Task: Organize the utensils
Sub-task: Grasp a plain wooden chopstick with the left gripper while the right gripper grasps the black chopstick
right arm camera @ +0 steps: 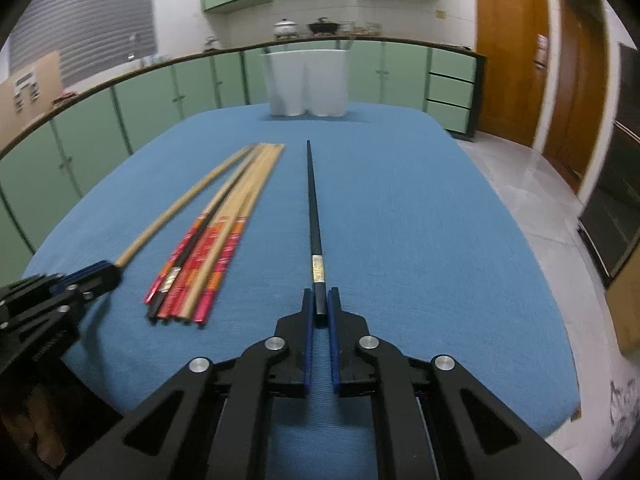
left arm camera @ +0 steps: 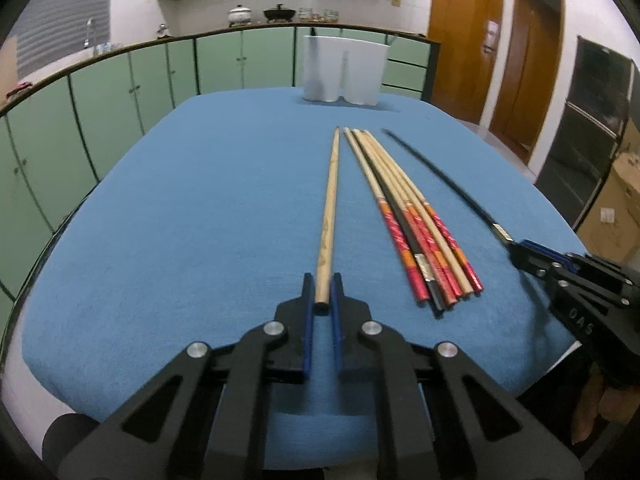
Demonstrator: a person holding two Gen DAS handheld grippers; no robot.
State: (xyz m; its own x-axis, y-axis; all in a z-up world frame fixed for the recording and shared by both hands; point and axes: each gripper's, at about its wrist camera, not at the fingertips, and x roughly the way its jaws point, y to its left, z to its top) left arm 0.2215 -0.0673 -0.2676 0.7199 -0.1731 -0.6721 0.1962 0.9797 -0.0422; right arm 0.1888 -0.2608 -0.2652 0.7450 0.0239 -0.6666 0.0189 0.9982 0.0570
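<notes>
Chopsticks on blue cloth, one stick in each of my grippers.

Left wrist view: my left gripper (left arm camera: 321, 294) is closed on the butt of a plain stick (left arm camera: 329, 208), which lies flat on the cloth (left arm camera: 180, 220) pointing away; bundle (left arm camera: 408, 216) of red-handled sticks and one black one just to its right; white holder (left arm camera: 344, 70) at the far edge; right gripper (left arm camera: 520, 252) at the end of a black stick (left arm camera: 440, 176). Right wrist view: my right gripper (right arm camera: 320, 304) clamps the butt of the black stick (right arm camera: 313, 208), near its label band; bundle (right arm camera: 216, 236) left of it; left gripper (right arm camera: 102, 274) beyond. I judge each stick light, stiff, smooth, apt to pivot or slip; best taken at the thick end, as now.
</notes>
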